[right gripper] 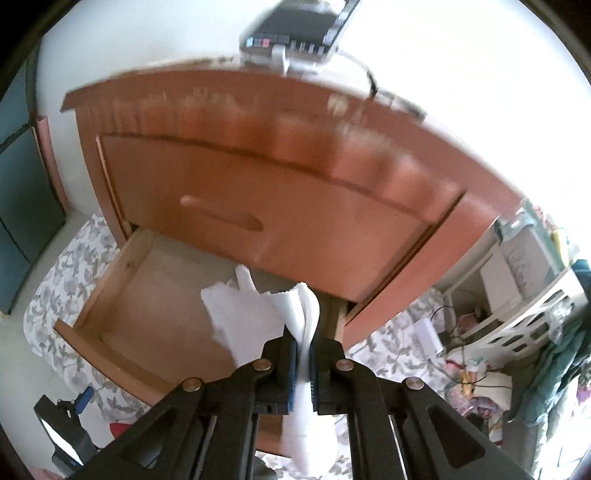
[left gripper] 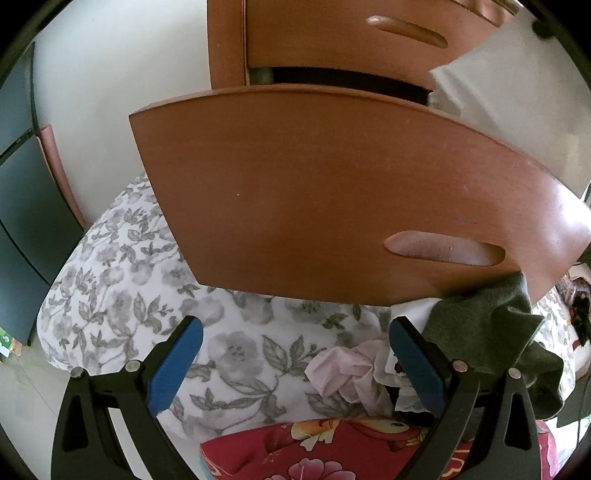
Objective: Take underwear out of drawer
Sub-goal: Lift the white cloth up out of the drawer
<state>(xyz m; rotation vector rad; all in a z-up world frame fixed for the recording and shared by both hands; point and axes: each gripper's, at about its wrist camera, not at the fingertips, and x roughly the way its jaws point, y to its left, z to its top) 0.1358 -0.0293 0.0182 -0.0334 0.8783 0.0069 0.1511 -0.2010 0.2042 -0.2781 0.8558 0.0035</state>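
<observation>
In the right wrist view my right gripper is shut on a piece of white underwear, held above the pulled-out lower drawer, whose wooden bottom shows bare. The left wrist view faces that drawer's brown front with its slot handle. White cloth hangs at the upper right over the drawer. My left gripper is open below the drawer front, over floral bedding, with nothing between its blue pads. A pink garment and a dark green one lie beside its right finger.
The upper drawer is closed. A phone sits on top of the dresser. Floral bedding lies under the open drawer, and a red flowered fabric is nearest me. A white basket and cluttered clothes stand at the right.
</observation>
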